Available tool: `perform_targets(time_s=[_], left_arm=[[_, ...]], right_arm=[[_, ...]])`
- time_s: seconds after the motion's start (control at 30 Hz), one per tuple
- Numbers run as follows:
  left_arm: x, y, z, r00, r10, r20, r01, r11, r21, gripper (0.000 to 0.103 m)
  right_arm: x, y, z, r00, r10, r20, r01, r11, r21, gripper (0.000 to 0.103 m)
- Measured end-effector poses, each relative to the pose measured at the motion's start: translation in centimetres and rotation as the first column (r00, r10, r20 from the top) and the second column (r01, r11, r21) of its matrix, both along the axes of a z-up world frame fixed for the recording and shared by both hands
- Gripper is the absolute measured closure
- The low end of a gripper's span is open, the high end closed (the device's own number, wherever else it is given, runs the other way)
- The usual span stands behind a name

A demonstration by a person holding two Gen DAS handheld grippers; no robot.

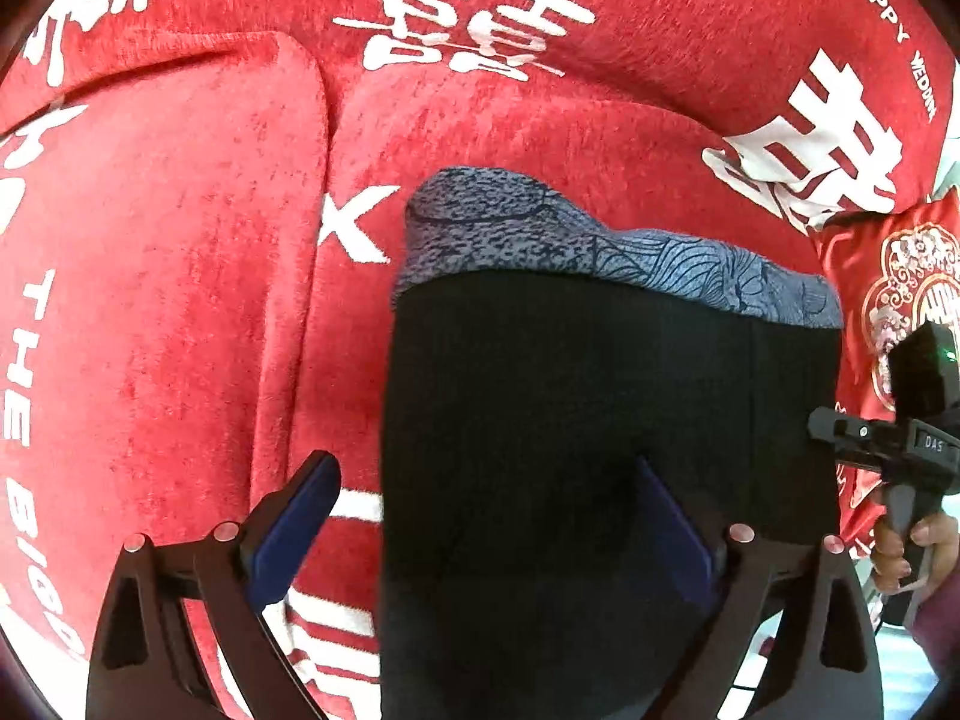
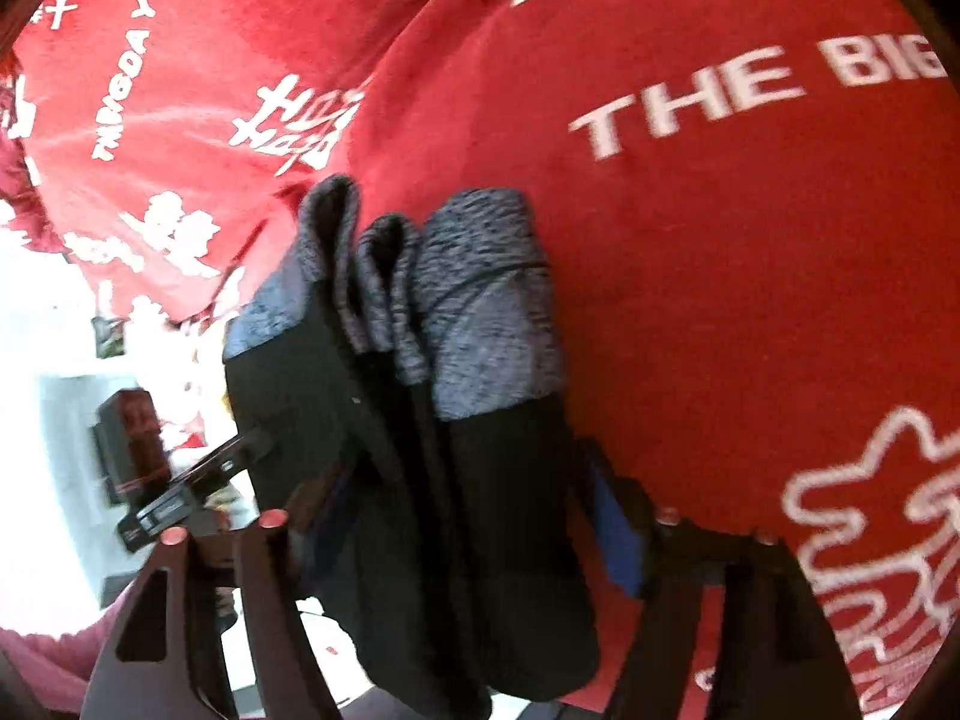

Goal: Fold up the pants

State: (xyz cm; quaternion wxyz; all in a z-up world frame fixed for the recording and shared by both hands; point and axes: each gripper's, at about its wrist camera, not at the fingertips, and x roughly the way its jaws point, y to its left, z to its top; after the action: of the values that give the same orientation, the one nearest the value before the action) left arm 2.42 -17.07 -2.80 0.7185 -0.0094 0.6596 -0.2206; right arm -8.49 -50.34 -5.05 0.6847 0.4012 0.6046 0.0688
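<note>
Two grippers, both jaws apart. Left gripper [image 1: 486, 516]: edge of folded black pants with blue-grey patterned waistband [image 1: 600, 408] between fingers, unclamped. Right gripper [image 2: 462, 516]: same bundle between fingers, seemingly unpinched. Risk: stacked layers slump on soft red printed sofa cover [image 1: 180, 300]; withdrawing finger snags fold.

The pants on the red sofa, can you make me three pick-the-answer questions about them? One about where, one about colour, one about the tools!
1. Where do the pants lie?
A. on a red cushion
B. on a wooden floor
C. in a basket

2. What colour is the band at their top?
A. yellow
B. speckled blue-grey
C. green

3. How does the left tool stand?
A. shut tight
B. open wide
C. out of sight

Answers: 1 A, red fabric with white print lies all around them; 2 B, the speckled band tops the black cloth; 3 B, its blue pads stand far apart.
</note>
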Motion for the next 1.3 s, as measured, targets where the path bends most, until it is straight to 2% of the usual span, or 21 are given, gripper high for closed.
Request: perform_targets(time_s=[0.13,0.23,0.57,0.73,0.83,1.0,1.03,1.1,1.3], left_arm=[[-0.5,0.8,1.0,1.0,0.02,0.019,-0.021,0.998,0.054,0.006],[-1.2,1.3,2.0,0.999,0.013,0.04,-0.017,0.994,0.11,0.006],[-4.4,1.2,5.1,0.995,-0.063,0.078,0.046,0.979,0.197,0.006],[-6.3,1.4,7.7,0.991,-0.099,0.088,0.076,0.969,0.235,0.006],[-7.5,1.5,9.7,0.985,-0.133,0.109,0.102,0.963,0.251,0.005],[-8.6,2.2,13.4,0.977,-0.149,0.153,0.111,0.967,0.231,0.005],[-8.8,2.4,14.3,0.974,-0.143,0.173,0.1,0.967,0.233,0.005],[-9.0,2.7,15.7,0.969,-0.138,0.203,0.091,0.97,0.226,0.005],[-9.8,2.9,19.1,0.961,-0.131,0.243,0.074,0.971,0.228,0.005]], right_arm=[[-1.1,-0.2,1.9,0.998,-0.051,-0.026,0.047,0.989,-0.14,0.024],[-2.0,-0.6,2.9,0.994,-0.091,-0.058,0.078,0.975,-0.206,0.024],[-4.9,1.6,7.4,0.988,-0.124,-0.087,0.086,0.931,-0.356,0.02],[-6.1,3.5,10.3,0.985,-0.147,-0.094,0.09,0.889,-0.449,0.018],[-6.6,4.8,12.4,0.986,-0.149,-0.08,0.092,0.872,-0.481,0.017],[-7.1,7.2,15.2,0.987,-0.149,-0.055,0.106,0.878,-0.466,0.016],[-7.2,7.9,16.0,0.989,-0.14,-0.043,0.104,0.879,-0.466,0.008],[-7.3,9.2,17.0,0.992,-0.125,-0.031,0.096,0.875,-0.474,0.0],[-8.3,12.9,20.8,0.997,-0.077,-0.01,0.059,0.837,-0.545,0.0]])
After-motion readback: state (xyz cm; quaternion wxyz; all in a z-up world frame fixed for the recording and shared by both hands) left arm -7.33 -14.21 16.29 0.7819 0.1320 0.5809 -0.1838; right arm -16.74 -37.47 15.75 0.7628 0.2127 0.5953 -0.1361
